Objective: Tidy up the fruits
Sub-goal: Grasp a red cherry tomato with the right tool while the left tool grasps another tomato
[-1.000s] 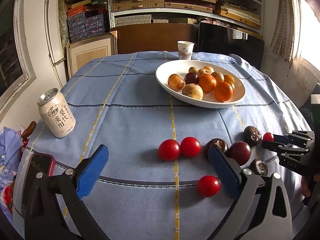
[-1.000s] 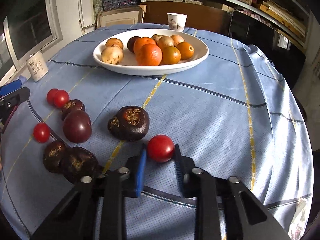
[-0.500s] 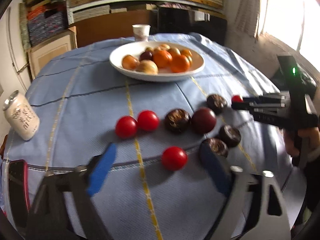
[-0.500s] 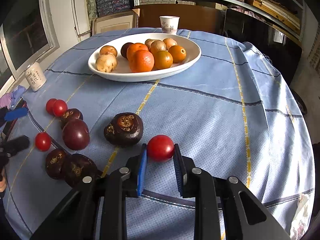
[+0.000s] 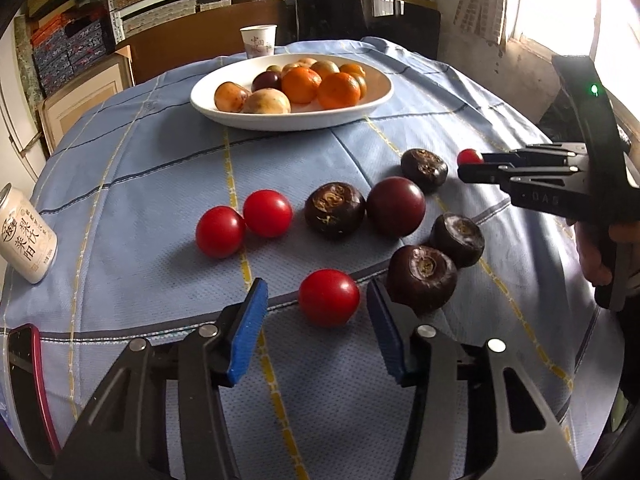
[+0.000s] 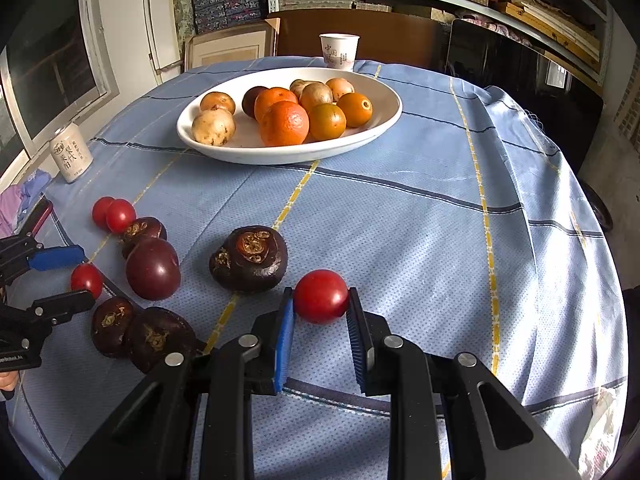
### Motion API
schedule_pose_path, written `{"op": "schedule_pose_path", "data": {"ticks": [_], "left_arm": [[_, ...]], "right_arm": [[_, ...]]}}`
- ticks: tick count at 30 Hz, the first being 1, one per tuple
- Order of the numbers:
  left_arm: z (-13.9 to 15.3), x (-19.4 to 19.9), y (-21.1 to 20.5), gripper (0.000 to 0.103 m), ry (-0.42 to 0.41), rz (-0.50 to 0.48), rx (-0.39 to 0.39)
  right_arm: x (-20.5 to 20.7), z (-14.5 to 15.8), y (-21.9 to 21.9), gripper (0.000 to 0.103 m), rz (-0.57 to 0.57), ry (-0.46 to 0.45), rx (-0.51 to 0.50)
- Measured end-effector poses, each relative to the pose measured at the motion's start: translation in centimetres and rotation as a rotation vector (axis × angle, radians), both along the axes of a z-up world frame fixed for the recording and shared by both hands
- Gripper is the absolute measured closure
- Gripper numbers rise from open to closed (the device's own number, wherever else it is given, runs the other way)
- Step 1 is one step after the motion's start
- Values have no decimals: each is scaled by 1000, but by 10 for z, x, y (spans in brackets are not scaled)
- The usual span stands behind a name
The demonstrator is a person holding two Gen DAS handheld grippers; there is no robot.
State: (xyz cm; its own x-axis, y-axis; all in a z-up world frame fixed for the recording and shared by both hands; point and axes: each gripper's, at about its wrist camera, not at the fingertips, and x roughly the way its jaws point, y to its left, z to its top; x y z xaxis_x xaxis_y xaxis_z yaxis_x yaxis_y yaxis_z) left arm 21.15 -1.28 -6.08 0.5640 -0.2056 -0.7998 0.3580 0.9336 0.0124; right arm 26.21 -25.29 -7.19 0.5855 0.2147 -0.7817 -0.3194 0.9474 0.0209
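Here, nearest the left wrist lens, the left gripper (image 5: pixel 316 320) brackets a lone cherry tomato (image 5: pixel 329 297) on the blue checked tablecloth (image 5: pixel 160 184). Its jaws have just been closing. The tomato sits between the blue pads (image 5: pixel 250 330), but gaps show on both sides, so no contact yet.

Handling, as a judgement: the tomato looks light, smooth-skinned and round, apt to roll or squirt out if pinched off-centre. It is soft enough to split under hard pressure. Best taken across its widest girth, pads square to it, with gentle closure.

Just beside the right pad lies a dark water chestnut (image 5: pixel 422 278), touching a second one (image 5: pixel 457 239). These look firmer and rougher, easier to hold. The close one may get nudged as the jaws shut.

In the right wrist view, the right gripper (image 6: pixel 320 320) is clamped on another cherry tomato (image 6: pixel 321 296), both pads pressing its sides, low over the cloth. Whether it is lifted clear cannot be told.

Mid-table: a pair of touching tomatoes (image 5: pixel 244 224), a third chestnut (image 5: pixel 334 210), a smooth purple fruit (image 5: pixel 395 206), possibly a passion fruit, and a fourth chestnut (image 5: pixel 424 169).

Farther off, the white oval dish (image 5: pixel 372 98) holds oranges (image 5: pixel 320 86) and tan fruits. The likely destination for the loose pieces, it has some bare room at its near rim. Beyond it stands a paper cup (image 5: pixel 258 41). At the left edge stand a drink can (image 5: pixel 25 236) and a red-cased phone (image 5: pixel 28 384).
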Motion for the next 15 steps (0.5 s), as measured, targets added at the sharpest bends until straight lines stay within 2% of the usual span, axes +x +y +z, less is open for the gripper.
{"op": "schedule_pose_path", "data": {"ticks": [5,10,15], "left_arm": [[-5,2,-3,65,20,-10,8],[-7,3,-2,72,33,-16,-4],[-4,2,2,72,21,4,-16]], "right_arm": [[-1,0,1,77,2,-3,-4],[-1,1,0,77,-1,-8,-7],[-1,1,-1,77,-2,-10,1]]}}
